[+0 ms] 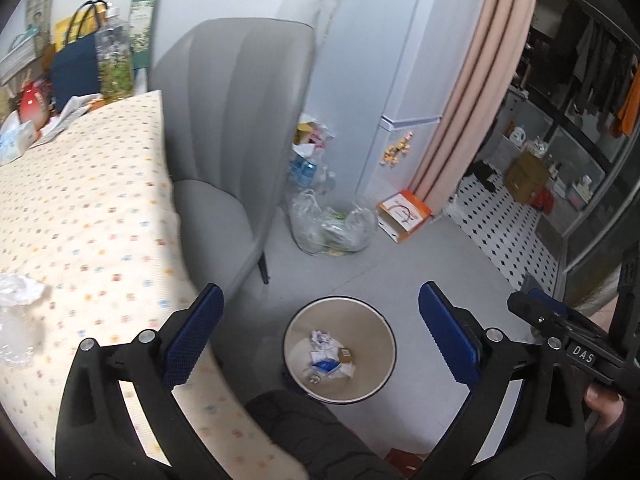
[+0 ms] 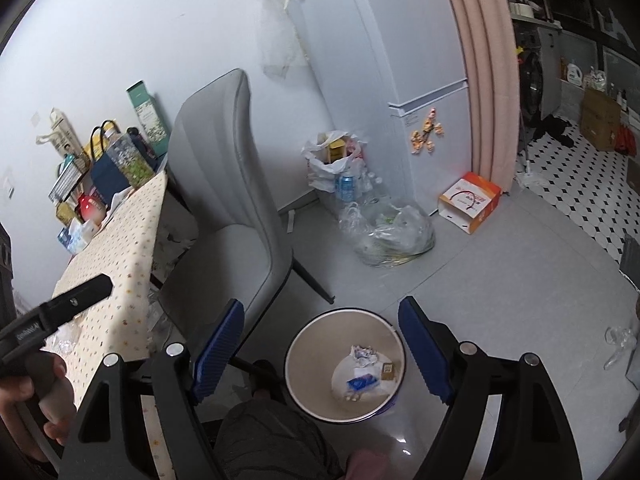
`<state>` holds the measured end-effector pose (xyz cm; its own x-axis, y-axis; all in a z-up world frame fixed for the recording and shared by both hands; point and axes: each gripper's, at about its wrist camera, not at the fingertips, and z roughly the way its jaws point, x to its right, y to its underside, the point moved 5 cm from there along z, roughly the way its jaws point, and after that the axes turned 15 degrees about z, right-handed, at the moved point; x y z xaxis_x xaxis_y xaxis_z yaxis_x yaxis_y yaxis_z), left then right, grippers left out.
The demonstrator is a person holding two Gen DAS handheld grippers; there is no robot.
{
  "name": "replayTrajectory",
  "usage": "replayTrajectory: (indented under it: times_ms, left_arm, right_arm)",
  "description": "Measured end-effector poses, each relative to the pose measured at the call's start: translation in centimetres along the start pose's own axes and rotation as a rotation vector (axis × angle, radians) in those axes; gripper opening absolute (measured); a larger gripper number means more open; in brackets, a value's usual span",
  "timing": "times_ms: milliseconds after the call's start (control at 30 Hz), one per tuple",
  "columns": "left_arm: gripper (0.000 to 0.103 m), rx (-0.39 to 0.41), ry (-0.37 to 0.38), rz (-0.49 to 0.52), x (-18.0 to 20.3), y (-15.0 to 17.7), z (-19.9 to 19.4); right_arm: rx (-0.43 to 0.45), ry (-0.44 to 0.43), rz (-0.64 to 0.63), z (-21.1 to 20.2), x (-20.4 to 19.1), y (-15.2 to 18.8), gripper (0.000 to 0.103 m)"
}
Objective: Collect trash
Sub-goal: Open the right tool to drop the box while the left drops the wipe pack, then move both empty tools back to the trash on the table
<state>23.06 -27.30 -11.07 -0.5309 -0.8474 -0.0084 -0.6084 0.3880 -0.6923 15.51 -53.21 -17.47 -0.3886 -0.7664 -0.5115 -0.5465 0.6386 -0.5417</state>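
Note:
A round beige waste bin (image 1: 301, 330) (image 2: 314, 346) stands on the grey floor right below both grippers. Inside lie crumpled white paper (image 1: 320, 338) (image 2: 362, 354), a blue-and-white wrapper (image 1: 326, 365) (image 2: 362, 383) and a small brown box (image 1: 345, 354) (image 2: 388, 368). My left gripper (image 1: 320, 288) is wide open above the bin with nothing between its blue pads. My right gripper (image 2: 322, 304) is open too, and empty. Crumpled clear plastic (image 1: 20, 288) lies on the dotted tablecloth (image 1: 100, 200) at the left. Another clear plastic piece (image 2: 620, 340) lies on the floor at the right.
A grey chair (image 1: 240, 120) (image 2: 224, 184) stands between table and bin. Behind it, by the white fridge (image 2: 424, 80), are a full clear bag (image 1: 332, 224) (image 2: 388, 236) and an orange-white box (image 1: 404, 214) (image 2: 468, 200). The person's dark-clad knee (image 1: 304, 432) (image 2: 272, 440) is next to the bin.

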Motion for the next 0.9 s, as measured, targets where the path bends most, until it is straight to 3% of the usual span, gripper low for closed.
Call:
replayTrajectory:
  times_ms: [267, 900]
  left_arm:
    - [0.097, 0.055, -0.075, -0.117, -6.4, 1.9, -5.2]
    - [0.097, 0.133, -0.263, -0.356, -19.1, 9.4, -15.3]
  right_arm:
    - [-0.010, -0.058, -0.060, -0.2, -4.4, 1.4, 0.095]
    - [-0.095, -0.226, -0.285, -0.8, -19.5, 6.6, 0.095]
